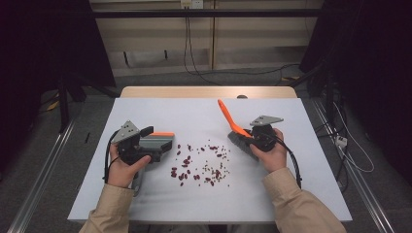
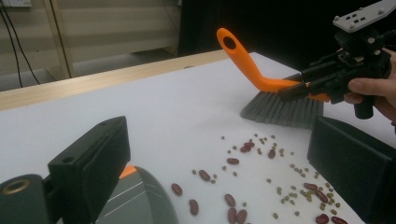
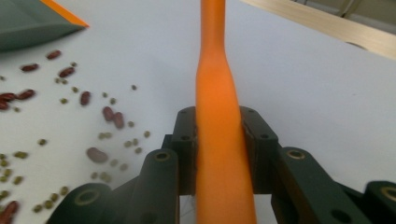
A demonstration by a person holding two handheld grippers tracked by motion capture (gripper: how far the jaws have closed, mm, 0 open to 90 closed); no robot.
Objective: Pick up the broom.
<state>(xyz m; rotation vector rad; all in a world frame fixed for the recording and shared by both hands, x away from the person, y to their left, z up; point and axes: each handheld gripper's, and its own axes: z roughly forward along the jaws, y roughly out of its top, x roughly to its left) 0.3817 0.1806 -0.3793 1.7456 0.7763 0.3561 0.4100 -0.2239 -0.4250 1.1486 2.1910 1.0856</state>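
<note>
Right gripper (image 1: 252, 140) fingers clamping brush (image 1: 232, 124) handle; beans (image 1: 201, 165) lying left, toward dustpan (image 1: 158, 141) gripped by left gripper (image 1: 145, 145).

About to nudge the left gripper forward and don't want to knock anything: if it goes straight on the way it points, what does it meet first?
Most likely the scattered beans on the table, then the brush bristles beyond them. Depth is hard to judge.

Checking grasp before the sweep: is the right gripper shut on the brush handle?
Shut on it. The right gripper has both pads pressed against the orange brush handle, with no gap showing.
</note>
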